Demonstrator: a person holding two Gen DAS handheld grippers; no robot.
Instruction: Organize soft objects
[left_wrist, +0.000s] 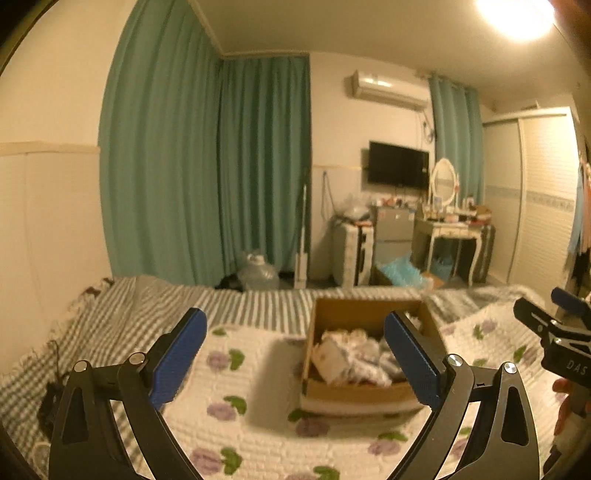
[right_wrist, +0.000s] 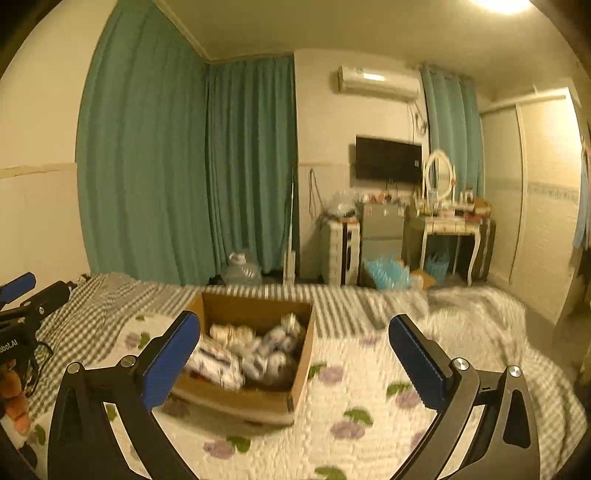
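A brown cardboard box (left_wrist: 364, 394) stands on the flowered bed cover and holds several pale, rolled soft items (left_wrist: 354, 356). In the right wrist view the box (right_wrist: 303, 369) sits left of centre with the soft items (right_wrist: 255, 350) inside. My left gripper (left_wrist: 295, 354) is open and empty above the cover, its right finger in front of the box. My right gripper (right_wrist: 295, 360) is open and empty, hovering just right of the box. Each gripper shows at the other view's edge: the right one (left_wrist: 554, 325), the left one (right_wrist: 22, 306).
The bed has a white flowered cover (left_wrist: 236, 413) over a grey striped blanket (left_wrist: 110, 314). Beyond the bed's far edge stand green curtains (left_wrist: 207, 166), a water jug (left_wrist: 256, 273), a small fridge (left_wrist: 393, 225), a dressing table (left_wrist: 450, 229) and a wall TV.
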